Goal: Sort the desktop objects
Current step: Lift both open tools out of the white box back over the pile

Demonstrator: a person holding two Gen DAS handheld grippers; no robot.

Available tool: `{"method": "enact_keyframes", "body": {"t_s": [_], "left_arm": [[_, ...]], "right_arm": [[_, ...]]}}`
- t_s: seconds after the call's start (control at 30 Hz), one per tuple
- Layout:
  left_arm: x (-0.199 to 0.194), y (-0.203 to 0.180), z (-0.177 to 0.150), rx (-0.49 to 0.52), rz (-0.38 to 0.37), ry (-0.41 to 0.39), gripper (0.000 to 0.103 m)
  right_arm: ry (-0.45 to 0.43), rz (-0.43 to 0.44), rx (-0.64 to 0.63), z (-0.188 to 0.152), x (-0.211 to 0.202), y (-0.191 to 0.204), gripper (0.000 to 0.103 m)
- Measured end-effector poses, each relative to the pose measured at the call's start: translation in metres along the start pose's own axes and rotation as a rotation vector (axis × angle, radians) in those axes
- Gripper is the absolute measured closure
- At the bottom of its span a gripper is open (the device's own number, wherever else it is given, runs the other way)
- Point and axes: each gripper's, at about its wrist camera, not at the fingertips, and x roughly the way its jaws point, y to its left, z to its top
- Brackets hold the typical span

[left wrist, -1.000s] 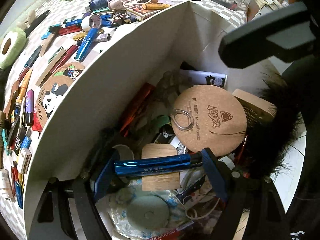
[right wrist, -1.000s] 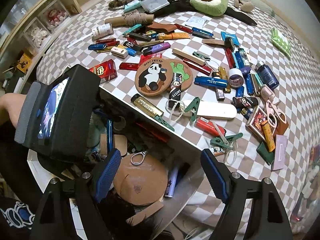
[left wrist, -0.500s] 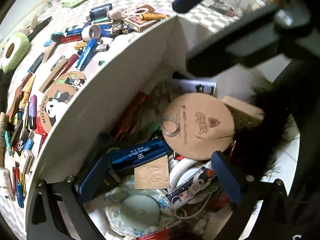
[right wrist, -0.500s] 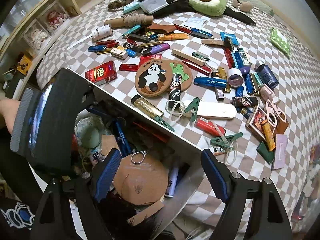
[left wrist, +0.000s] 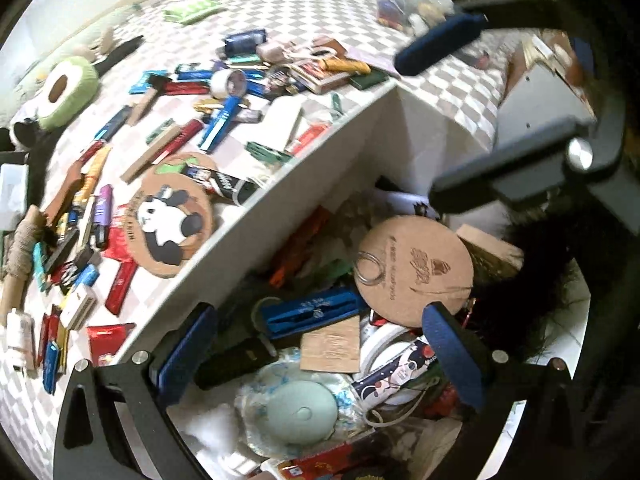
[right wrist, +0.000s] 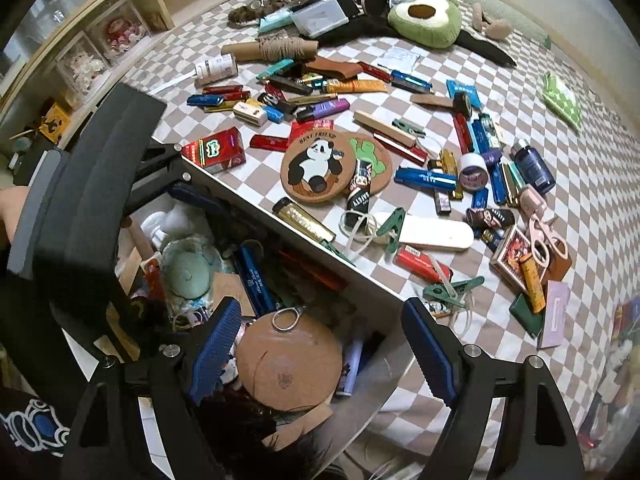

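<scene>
The left gripper (left wrist: pixel 320 350) hangs over the white box (left wrist: pixel 304 184), its jaws wide apart and empty; the blue pen (left wrist: pixel 312 311) lies loose in the box beside the cork disc (left wrist: pixel 416 268). The right gripper (right wrist: pixel 320 350) hovers over the box's other end, jaws apart, nothing between them. Many small items lie on the checkered worktop (right wrist: pixel 560 168) beyond.

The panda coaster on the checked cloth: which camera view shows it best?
The right wrist view. There the panda coaster lies near the middle, sharp, with the whole panda and the lettering on its rim clear. The left wrist view shows it too, but tilted, blurred and off to the side.
</scene>
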Motion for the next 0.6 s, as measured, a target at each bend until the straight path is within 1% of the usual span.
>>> {"method": "enact_keyframes", "body": {"t_s": [0.1, 0.17, 0.3, 0.47, 0.6], "left_arm": [[-0.015, 0.006, -0.001, -0.049, -0.015, -0.027, 0.000], [-0.023, 0.006, -0.002, -0.063, -0.014, -0.040, 0.000], [-0.041, 0.003, -0.006, -0.072, 0.020, -0.078, 0.000], [-0.063, 0.008, -0.008, -0.118, 0.043, -0.131, 0.000], [-0.075, 0.020, -0.009, -0.178, 0.064, -0.164, 0.000]], "right_arm": [[-0.014, -0.009, 0.006, 0.000, -0.003, 0.003, 0.021], [-0.036, -0.021, 0.009, 0.001, -0.007, 0.005, 0.021], [-0.062, -0.025, 0.015, 0.004, -0.011, 0.008, 0.020], [-0.078, -0.033, 0.027, 0.008, -0.015, 0.005, 0.020], [-0.111, -0.033, 0.035, 0.011, -0.019, 0.002, 0.020]]}}
